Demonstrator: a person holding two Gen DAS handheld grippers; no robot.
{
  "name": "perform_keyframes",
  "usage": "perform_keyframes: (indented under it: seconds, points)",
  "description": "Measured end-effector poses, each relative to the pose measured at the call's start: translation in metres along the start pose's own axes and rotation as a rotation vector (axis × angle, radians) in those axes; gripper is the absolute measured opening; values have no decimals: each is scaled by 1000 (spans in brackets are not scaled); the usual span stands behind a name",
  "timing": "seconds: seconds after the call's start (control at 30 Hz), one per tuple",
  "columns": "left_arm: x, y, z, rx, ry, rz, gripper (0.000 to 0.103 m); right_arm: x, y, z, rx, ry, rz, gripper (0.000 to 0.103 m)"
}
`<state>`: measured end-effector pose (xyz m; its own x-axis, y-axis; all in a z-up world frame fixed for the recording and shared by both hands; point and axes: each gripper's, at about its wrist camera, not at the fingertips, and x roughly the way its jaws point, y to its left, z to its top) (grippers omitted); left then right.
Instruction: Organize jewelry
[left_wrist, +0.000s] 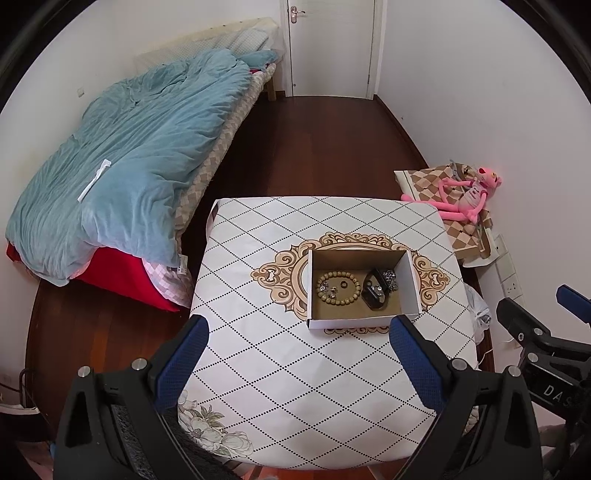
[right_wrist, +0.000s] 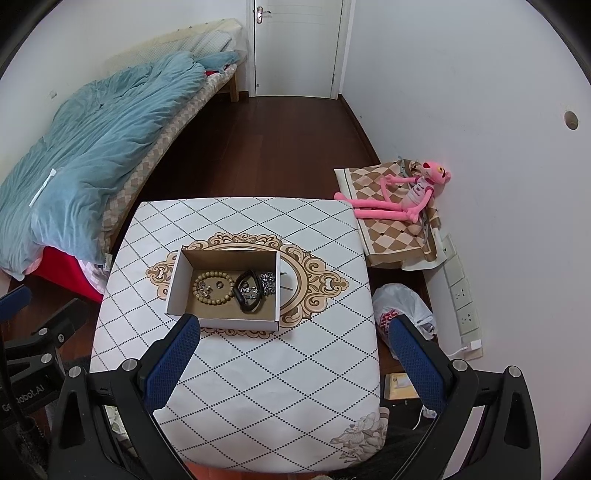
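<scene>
The left hand-held gripper (left_wrist: 297, 354) and the right hand-held gripper (right_wrist: 293, 352) are both spread wide and hold nothing. Just past their tips a box (left_wrist: 408, 286) sits on the table (left_wrist: 280, 373). The bead bracelet (left_wrist: 338, 288) and black band (left_wrist: 375, 293) lie inside.

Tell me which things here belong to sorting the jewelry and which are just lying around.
For the job:
cardboard box
bead bracelet
black band
silver chain
small ring
left tongs and right tongs, both open

Lying about:
pink plush toy
blue blanket
plastic bag
door
</scene>
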<state>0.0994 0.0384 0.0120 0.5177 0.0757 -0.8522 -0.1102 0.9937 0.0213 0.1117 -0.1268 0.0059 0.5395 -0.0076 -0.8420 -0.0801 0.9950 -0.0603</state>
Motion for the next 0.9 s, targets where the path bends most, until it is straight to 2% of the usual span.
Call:
perform_keyframes:
  seconds: [0.9]
  points:
    - [0,-4,-3,1,0,-2,100,0,-2,1,-4,1,4,103]
